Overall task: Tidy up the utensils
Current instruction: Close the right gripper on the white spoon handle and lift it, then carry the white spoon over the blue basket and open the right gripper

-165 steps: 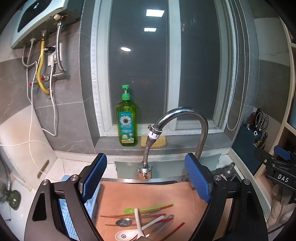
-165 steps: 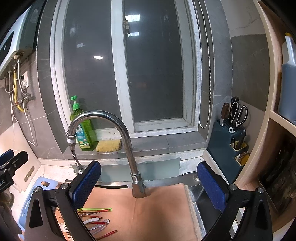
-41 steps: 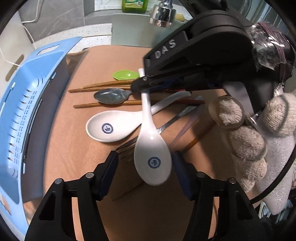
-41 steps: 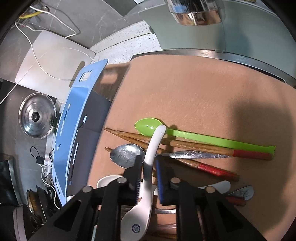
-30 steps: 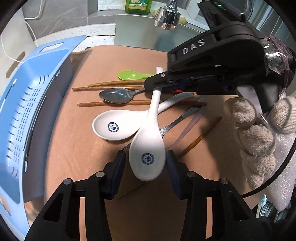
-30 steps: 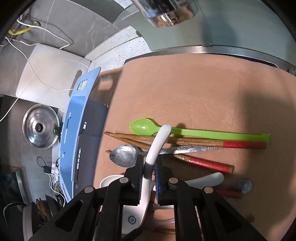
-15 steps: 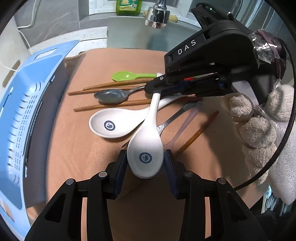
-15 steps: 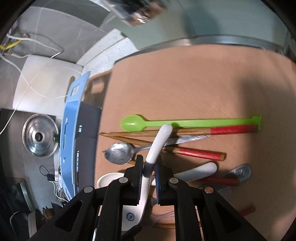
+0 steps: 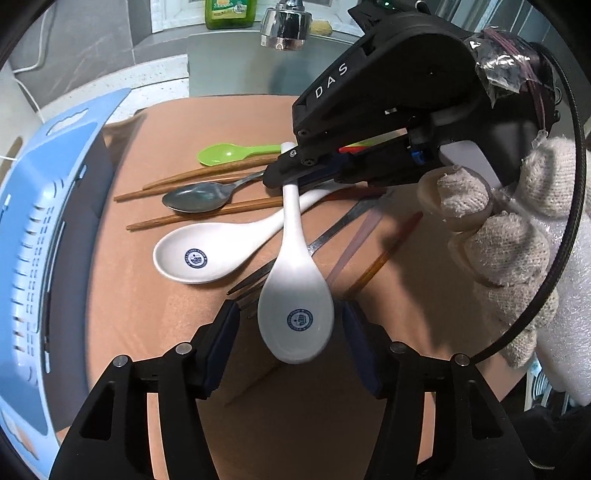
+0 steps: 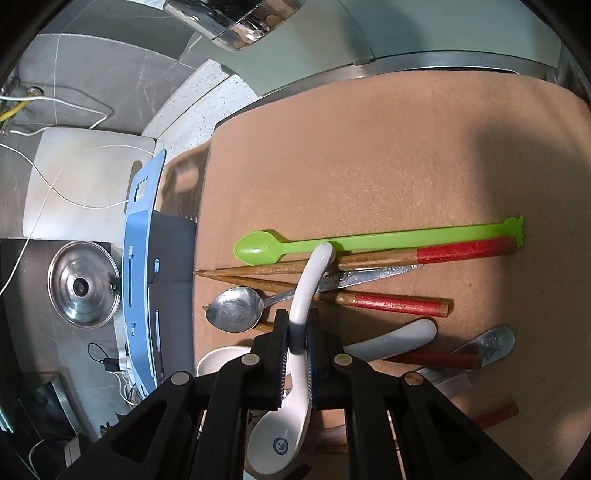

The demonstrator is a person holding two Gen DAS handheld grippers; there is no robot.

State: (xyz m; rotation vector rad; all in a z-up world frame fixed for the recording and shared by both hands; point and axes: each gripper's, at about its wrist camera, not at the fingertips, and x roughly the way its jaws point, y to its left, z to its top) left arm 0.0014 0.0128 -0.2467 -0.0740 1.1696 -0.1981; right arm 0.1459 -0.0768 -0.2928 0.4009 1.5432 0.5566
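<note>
In the left wrist view we look down on the tan mat (image 9: 332, 122) with our left hand-held gripper (image 9: 288, 325) straddling the bowl of a white spoon (image 9: 295, 306); its jaws have just been opening and now stand apart, both pads clear of the bowl. This view alone shows our right hand-held gripper (image 9: 284, 173) from outside, reaching in from the right in a gloved hand (image 9: 509, 229) and clamped on the spoon's handle, so the spoon hangs raised above the pile. Beneath it lie a second white spoon (image 9: 199, 258), a metal spoon (image 9: 195, 197), a green spoon (image 9: 225, 153), wooden chopsticks (image 9: 207, 218) and a fork (image 9: 258, 277), with a blue basket (image 9: 33, 229) along the mat's left edge and a faucet head (image 9: 284, 22) at the top. In the right wrist view we see the same grip from behind: the right hand-held gripper (image 10: 297, 332) is pressed together on the white spoon (image 10: 306, 291), whose handle tip reaches up to the green spoon (image 10: 369, 242). Only here do we see the full green handle, the red ends of the chopsticks (image 10: 402, 304), and a pot lid (image 10: 83, 290) on the desk (image 10: 195, 118) beyond the blue basket (image 10: 138, 266). The left hand-held gripper does not appear in this view.
</note>
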